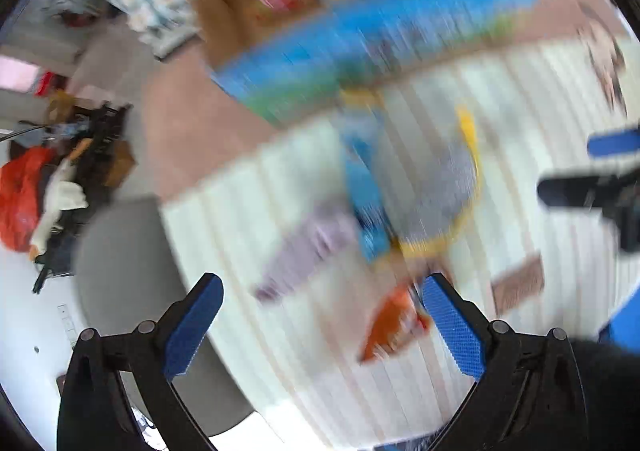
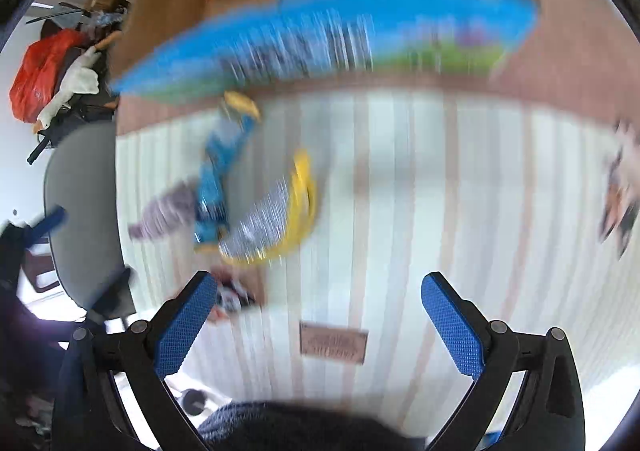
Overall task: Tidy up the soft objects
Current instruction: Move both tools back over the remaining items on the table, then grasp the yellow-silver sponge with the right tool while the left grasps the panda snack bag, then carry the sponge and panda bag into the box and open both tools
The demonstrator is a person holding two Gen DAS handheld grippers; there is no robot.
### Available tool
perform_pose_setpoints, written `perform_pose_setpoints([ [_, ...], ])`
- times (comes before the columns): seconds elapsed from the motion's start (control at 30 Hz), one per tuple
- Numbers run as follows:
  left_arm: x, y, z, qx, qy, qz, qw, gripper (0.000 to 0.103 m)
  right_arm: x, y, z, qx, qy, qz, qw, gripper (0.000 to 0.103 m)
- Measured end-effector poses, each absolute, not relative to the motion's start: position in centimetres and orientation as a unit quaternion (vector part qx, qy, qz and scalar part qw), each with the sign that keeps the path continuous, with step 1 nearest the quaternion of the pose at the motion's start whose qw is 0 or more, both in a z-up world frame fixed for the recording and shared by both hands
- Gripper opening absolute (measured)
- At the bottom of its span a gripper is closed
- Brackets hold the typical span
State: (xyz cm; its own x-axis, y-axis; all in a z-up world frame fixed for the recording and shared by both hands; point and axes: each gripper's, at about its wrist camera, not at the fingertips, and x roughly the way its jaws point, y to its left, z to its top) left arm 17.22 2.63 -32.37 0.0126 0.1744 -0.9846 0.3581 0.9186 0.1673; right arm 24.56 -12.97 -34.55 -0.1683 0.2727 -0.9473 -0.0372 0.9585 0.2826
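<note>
A: What are the two grippers doing?

B: The left gripper (image 1: 322, 315) has its fingers spread wide with nothing between them. The right gripper (image 2: 320, 315) is the same, fingers wide apart and empty. Both hang above a striped cloth (image 2: 420, 191) that covers the surface under them.

A: Where are the soft things?

B: Everything is blurred, so details are hard to read. A small heap lies on the cloth: a purple piece (image 1: 308, 247), a blue piece (image 1: 366, 191) and a grey and yellow piece (image 1: 444, 187), all touching or overlapping. From the left wrist the heap sits just ahead of the fingers, between them and leaning toward the right finger. An orange piece (image 1: 394, 325) lies just beside the inner face of that right finger.

A: And from the right wrist?

B: The heap (image 2: 248, 211) lies ahead of the left finger, off to that side. A brown label (image 2: 334, 343) lies on the cloth between the fingers.

A: Anything farther out?

B: A long blue box (image 2: 320, 43) lies beyond the cloth's far edge.
</note>
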Motion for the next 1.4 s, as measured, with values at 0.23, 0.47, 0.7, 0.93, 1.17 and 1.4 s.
perform_pose_setpoints([
  [0.23, 13.9, 0.1, -40.5, 0.202, 0.742, -0.103, 0.631, 0.094, 22.0, -14.3, -36.4, 0.068, 0.762, 0.083, 0.639, 0.103],
  [0.47, 13.3, 4.9, -43.2, 0.026, 0.794, -0.022, 0.608, 0.053, 23.1, -12.1, -37.5, 0.098, 0.761, 0.087, 0.636, 0.103],
  [0.7, 11.5, 10.7, -44.4, -0.136, 0.795, 0.056, 0.588, 0.052, 25.4, -7.2, -42.2, 0.125, 0.778, 0.081, 0.61, 0.094],
  [0.93, 11.9, 10.2, -44.1, -0.123, 0.79, 0.057, 0.598, 0.052, 24.7, -3.1, -42.6, -0.065, 0.79, 0.137, 0.595, 0.062],
  [1.17, 13.0, 9.2, -43.6, -0.112, 0.79, 0.047, 0.601, 0.052, 22.1, -5.3, -43.0, -0.177, 0.804, 0.164, 0.544, 0.078],
  [1.4, 14.5, 11.1, -41.7, -0.104, 0.787, 0.034, 0.607, 0.037, 21.8, -8.1, -42.5, -0.053, 0.809, 0.097, 0.577, 0.081],
])
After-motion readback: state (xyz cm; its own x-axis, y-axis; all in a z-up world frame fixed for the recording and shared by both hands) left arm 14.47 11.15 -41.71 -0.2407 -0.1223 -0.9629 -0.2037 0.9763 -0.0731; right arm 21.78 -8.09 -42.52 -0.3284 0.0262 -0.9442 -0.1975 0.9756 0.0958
